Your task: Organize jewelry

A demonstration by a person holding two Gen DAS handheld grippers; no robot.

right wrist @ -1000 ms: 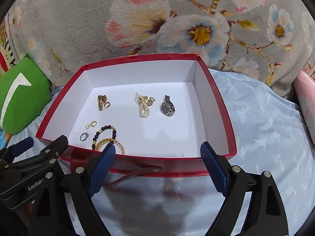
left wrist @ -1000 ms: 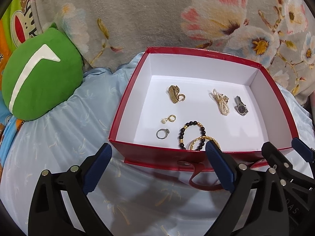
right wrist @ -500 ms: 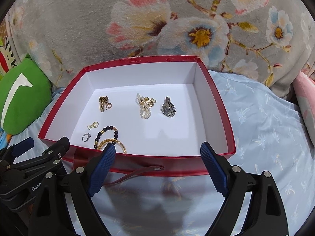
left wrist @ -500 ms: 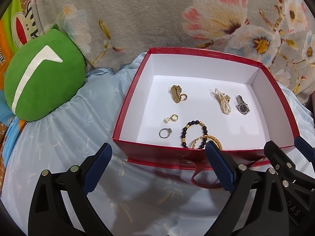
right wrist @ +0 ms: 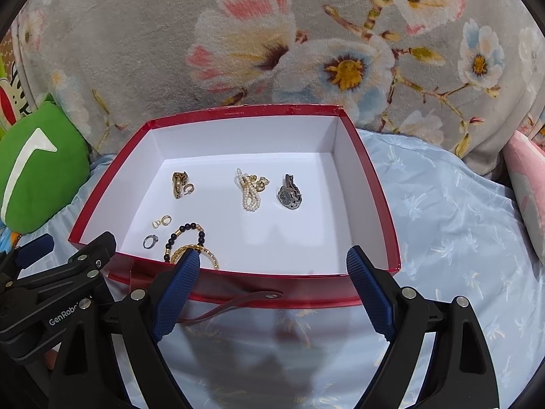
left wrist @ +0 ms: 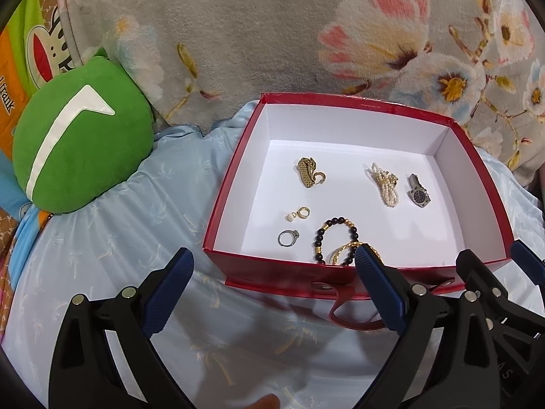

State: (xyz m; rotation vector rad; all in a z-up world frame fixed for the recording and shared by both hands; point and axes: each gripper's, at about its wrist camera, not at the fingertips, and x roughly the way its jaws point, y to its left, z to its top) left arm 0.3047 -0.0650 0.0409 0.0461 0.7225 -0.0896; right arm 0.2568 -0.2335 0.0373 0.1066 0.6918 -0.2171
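right wrist: seven jewelry pieces inside red box (right wrist: 224, 281), unsorted

Your left wrist camera looks forward and down from near the red box's (left wrist: 354, 277) front left corner. Your right wrist camera faces the same way from its front edge, further right. Both views share the box interior and floral blanket (right wrist: 136, 51) behind.

A bedroom in a home, seen from over a bed.
A pale blue palm-print bedsheet (right wrist: 442, 225) lies below a grey floral plush blanket (right wrist: 272, 34), with a green plush pillow (left wrist: 78, 150) and cartoon-print bedding (left wrist: 34, 44) alongside.
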